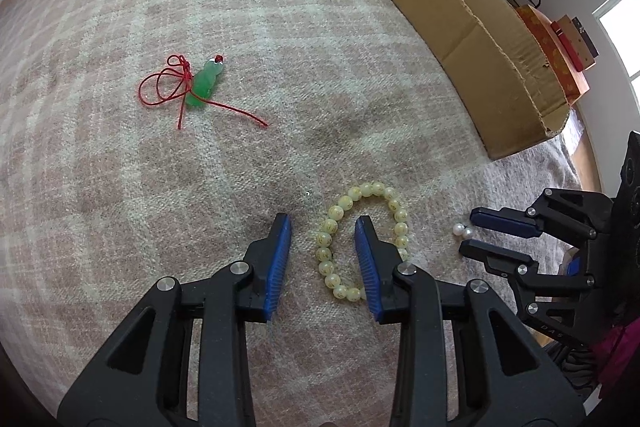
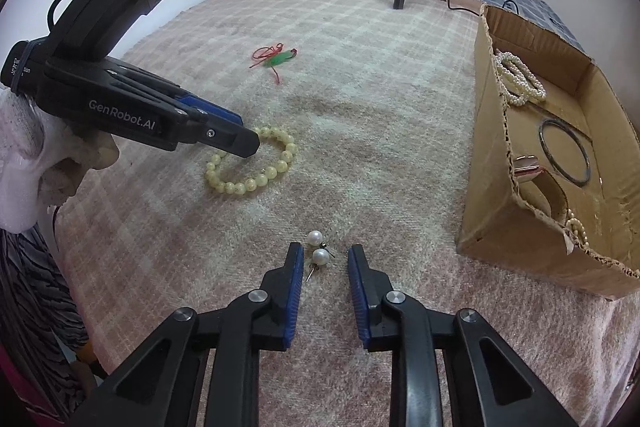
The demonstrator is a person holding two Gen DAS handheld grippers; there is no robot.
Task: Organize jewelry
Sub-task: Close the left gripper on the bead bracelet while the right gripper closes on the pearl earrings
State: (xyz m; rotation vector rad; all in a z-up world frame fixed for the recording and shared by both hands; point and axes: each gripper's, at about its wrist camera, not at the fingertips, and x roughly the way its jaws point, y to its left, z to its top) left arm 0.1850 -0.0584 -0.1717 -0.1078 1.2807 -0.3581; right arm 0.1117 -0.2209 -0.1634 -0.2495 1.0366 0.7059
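Left of the cardboard box [image 2: 496,187], on the blanket, the bead bracelet [image 1: 362,243] lies with its near arc between the wide-apart jaws of the left gripper [image 1: 324,223]; it looks light, limp and smooth, so pinching one strand seems best. Nearer the box, the pearl earrings [image 2: 319,247] sit between the spread jaws of the right gripper [image 2: 325,251]: tiny, hard and likely to roll, best judged grippable across a pearl.
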